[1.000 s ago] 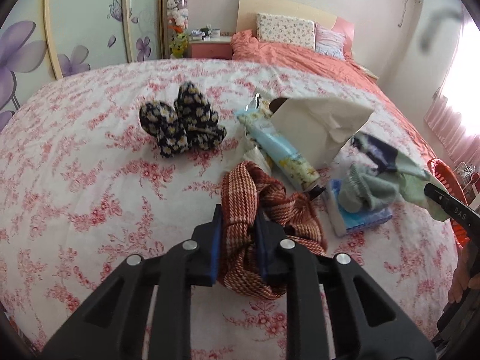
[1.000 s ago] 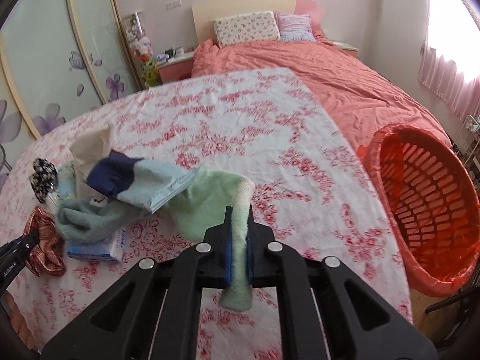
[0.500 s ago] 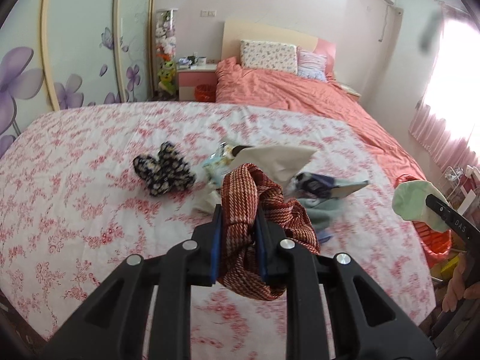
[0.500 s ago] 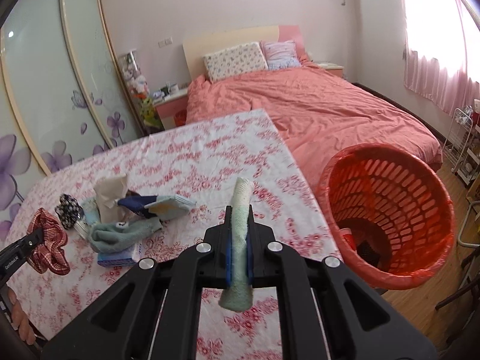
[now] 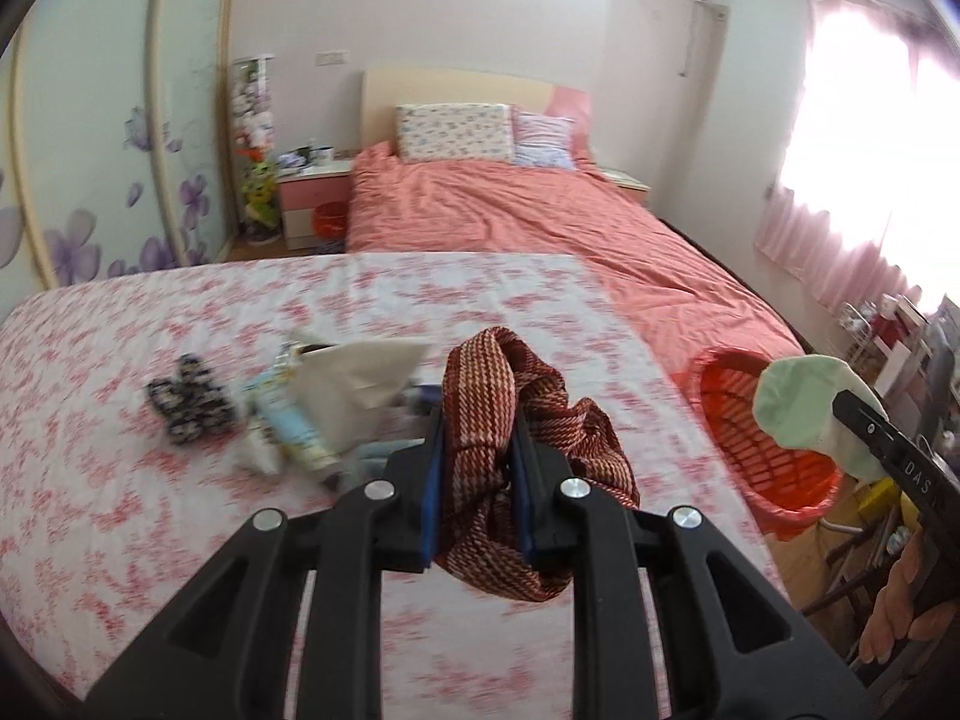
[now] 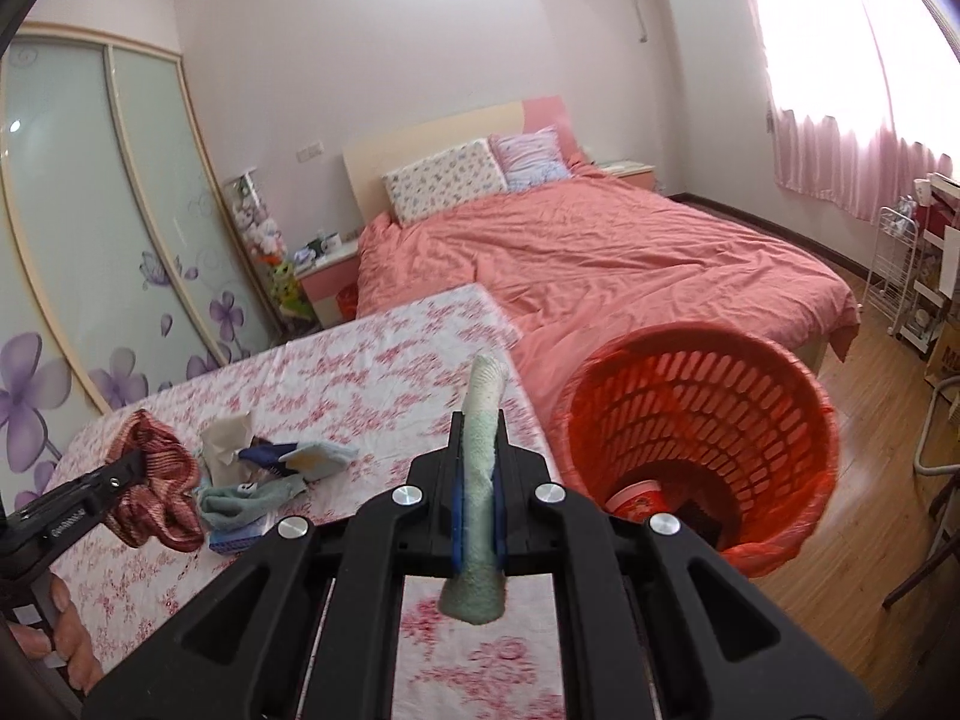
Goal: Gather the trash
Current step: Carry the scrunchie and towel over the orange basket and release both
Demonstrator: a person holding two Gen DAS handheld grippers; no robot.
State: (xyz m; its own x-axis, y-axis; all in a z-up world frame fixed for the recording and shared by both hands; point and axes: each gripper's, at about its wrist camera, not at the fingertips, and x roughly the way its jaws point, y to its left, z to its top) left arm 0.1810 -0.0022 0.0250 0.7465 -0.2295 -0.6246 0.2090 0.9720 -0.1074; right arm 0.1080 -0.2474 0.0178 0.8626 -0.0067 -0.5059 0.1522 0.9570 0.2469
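Right wrist: claw (image 6: 478, 483) grips sock (image 6: 480, 516) — beside basket (image 6: 702, 450).

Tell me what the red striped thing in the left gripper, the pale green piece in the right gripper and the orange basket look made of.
Red striped thing: soft woven or knitted fabric, matte; it drapes in folds. Pale green piece: fuzzy terry-like cloth, probably a sock, nap visible. Orange basket: rigid moulded plastic, slightly glossy, slotted walls.

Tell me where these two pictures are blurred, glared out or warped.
Left wrist view: the floral tablecloth and the pile of clutter are smeared by motion blur, and the window is blown out white. Right wrist view: sharper, but the window glares too. In both, the fisheye bends the wardrobe doors and darkens the corners.
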